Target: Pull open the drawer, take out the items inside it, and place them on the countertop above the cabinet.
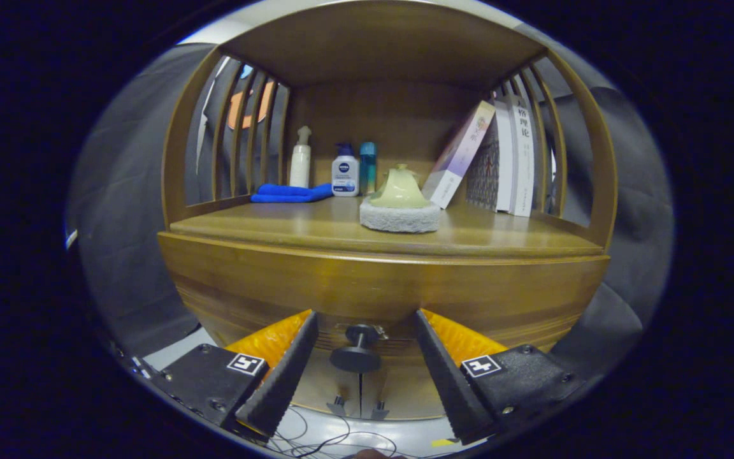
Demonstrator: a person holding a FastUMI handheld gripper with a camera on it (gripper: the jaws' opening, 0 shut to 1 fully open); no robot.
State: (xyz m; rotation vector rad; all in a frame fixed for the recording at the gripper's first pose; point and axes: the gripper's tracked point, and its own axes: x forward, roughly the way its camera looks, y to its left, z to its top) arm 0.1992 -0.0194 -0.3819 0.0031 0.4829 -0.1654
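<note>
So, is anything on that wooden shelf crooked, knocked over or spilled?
Only the books: the outermost one tilts against the upright ones. The bottles, blue cloth and pale scrubber sit tidily, and nothing is spilled. The gripper is open, its fingers either side of the closed drawer's knob.

The gripper (365, 376) is showing two wedge-shaped fingers with ribbed inner faces, spread apart and tapering toward the far end. Each finger is sitting on a black block body fastened with small round screws. A square white-and-black coded marker is sitting on top of each block, near the finger's base.
</note>
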